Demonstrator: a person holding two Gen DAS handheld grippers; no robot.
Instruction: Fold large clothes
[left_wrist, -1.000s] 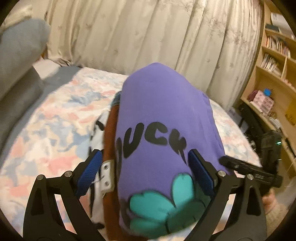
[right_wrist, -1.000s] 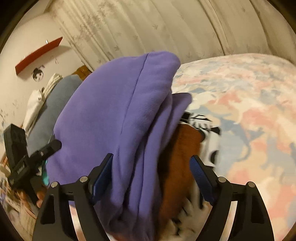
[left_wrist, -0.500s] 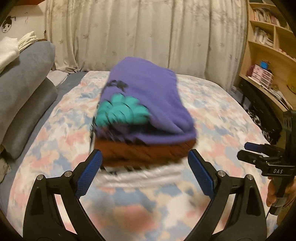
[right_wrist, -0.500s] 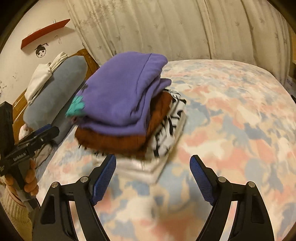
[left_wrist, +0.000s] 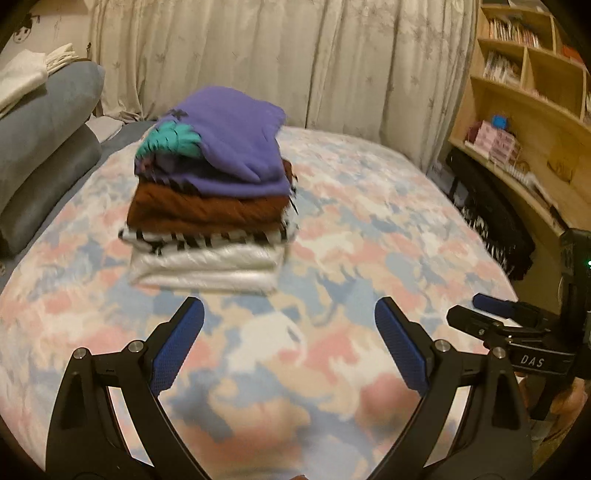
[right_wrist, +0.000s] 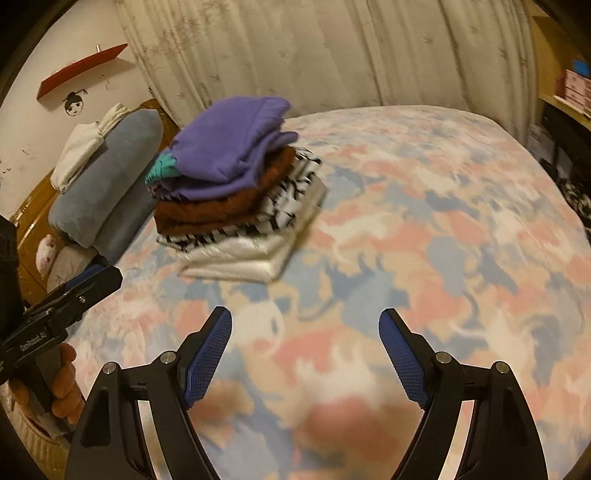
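Note:
A stack of folded clothes sits on the bed (left_wrist: 369, 229): a purple sweatshirt (left_wrist: 236, 144) with a teal print on top, a brown garment (left_wrist: 207, 210), a black-and-white striped one (left_wrist: 207, 238) and a white one (left_wrist: 207, 267) at the bottom. The stack also shows in the right wrist view, with the purple sweatshirt (right_wrist: 229, 144) on top. My left gripper (left_wrist: 290, 347) is open and empty, well back from the stack. My right gripper (right_wrist: 306, 354) is open and empty, also back from it.
Grey rolled bedding (left_wrist: 40, 147) lies at the left by the headboard. A wooden bookshelf (left_wrist: 524, 110) stands to the right of the bed. Curtains (left_wrist: 280, 55) hang behind. The bed cover has a pink, blue and white pattern.
Both grippers have pulled back from the stack, which a second ago filled both views between the fingers. The stack now rests on the bed, apart from them.

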